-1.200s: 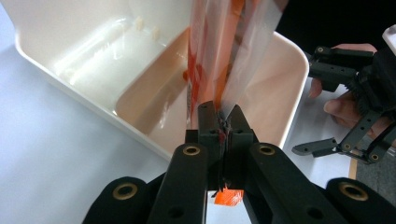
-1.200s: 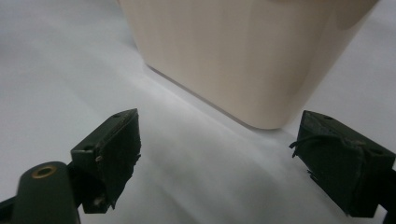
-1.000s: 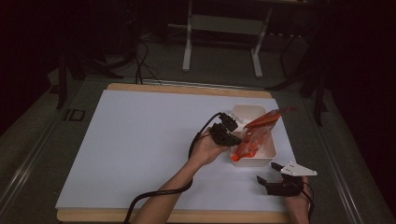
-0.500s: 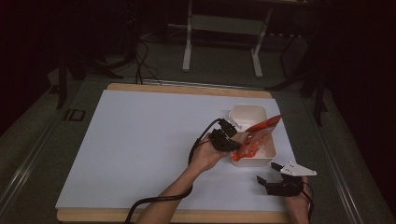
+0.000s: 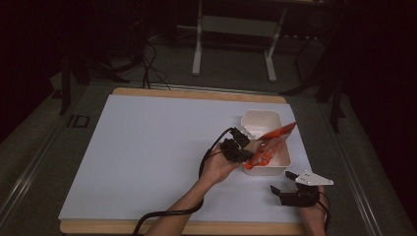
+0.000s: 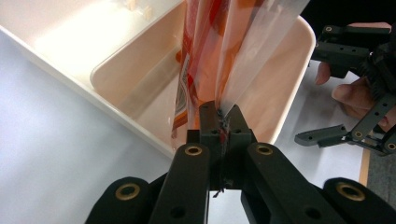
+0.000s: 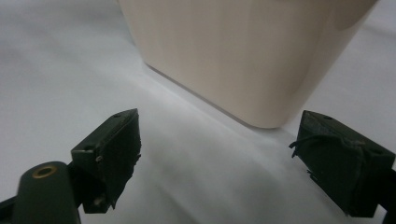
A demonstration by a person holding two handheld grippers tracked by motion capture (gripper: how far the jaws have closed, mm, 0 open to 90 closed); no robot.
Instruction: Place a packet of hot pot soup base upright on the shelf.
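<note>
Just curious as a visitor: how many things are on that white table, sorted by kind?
Tubs: 1, the white tub
Bags: 1, the orange bag, pinched by the left gripper
Grippers: 2, counting the right gripper
Total: 4

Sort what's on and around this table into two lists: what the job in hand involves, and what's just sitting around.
In the job:
- orange packet, clamped in the left gripper
- white tub, which the packet hangs into
- right gripper, open, resting on the white mat near the tub

Just lying about:
- metal stand beyond the table
- cables on the floor
</note>
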